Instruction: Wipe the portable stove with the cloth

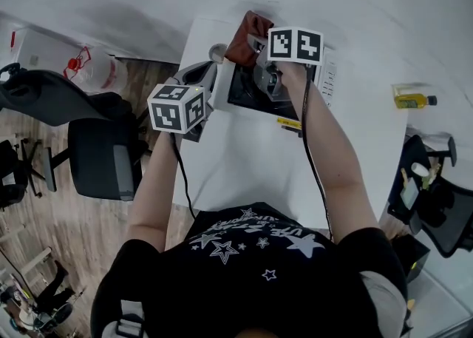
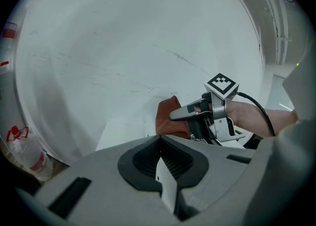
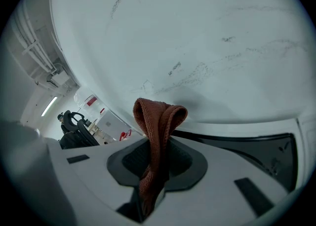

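The portable stove (image 1: 250, 92), white-rimmed with a black top, sits at the far end of the white table (image 1: 251, 174). My right gripper (image 1: 256, 42) hovers over its far edge, shut on a brown cloth (image 1: 247, 32). In the right gripper view the cloth (image 3: 158, 121) rises folded out of the right gripper (image 3: 155, 147), with the stove's dark top (image 3: 256, 146) just behind. My left gripper (image 1: 211, 68) is at the stove's left edge, its jaws together. From the left gripper (image 2: 159, 139) I see the cloth (image 2: 170, 116) and the right gripper (image 2: 183, 113) ahead.
A white wall stands close behind the table. A yellow bottle (image 1: 412, 97) stands at the far right. An office chair (image 1: 103, 155) and a plastic jug (image 1: 92, 69) are on the floor at the left, with another chair (image 1: 436, 207) at the right.
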`<state>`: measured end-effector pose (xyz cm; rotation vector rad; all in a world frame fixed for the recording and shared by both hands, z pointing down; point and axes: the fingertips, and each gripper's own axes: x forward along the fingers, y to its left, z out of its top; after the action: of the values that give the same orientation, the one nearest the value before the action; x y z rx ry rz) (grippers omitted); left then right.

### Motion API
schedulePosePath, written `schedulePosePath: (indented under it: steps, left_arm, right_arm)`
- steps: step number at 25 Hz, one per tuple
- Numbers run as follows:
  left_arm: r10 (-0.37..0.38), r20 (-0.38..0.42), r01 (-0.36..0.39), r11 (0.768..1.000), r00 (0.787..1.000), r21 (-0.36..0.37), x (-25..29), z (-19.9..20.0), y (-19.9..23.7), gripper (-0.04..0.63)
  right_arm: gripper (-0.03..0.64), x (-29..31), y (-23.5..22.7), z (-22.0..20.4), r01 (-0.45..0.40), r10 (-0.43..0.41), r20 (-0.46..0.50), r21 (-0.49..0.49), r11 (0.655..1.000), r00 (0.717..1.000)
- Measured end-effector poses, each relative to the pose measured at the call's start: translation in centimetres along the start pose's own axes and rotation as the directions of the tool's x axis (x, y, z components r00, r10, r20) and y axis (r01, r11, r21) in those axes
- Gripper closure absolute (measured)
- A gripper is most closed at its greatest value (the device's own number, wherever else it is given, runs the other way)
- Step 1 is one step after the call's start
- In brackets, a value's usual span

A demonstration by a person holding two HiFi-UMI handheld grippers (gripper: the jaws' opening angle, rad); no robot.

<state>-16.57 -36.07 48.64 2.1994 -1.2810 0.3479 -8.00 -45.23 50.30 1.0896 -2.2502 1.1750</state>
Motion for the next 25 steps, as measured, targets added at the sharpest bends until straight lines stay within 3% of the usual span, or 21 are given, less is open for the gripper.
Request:
schedulePosePath:
  steps: [25]
  left_arm:
    - [-0.065,-0.045,0.067,0.996,0.997,0.061,2.4,-0.3,-6.9,0.588]
  right_arm:
    - [0.549,-8.6,-9.1,-1.4,0.095,-0.098,0.029,0.091,0.991,0.995]
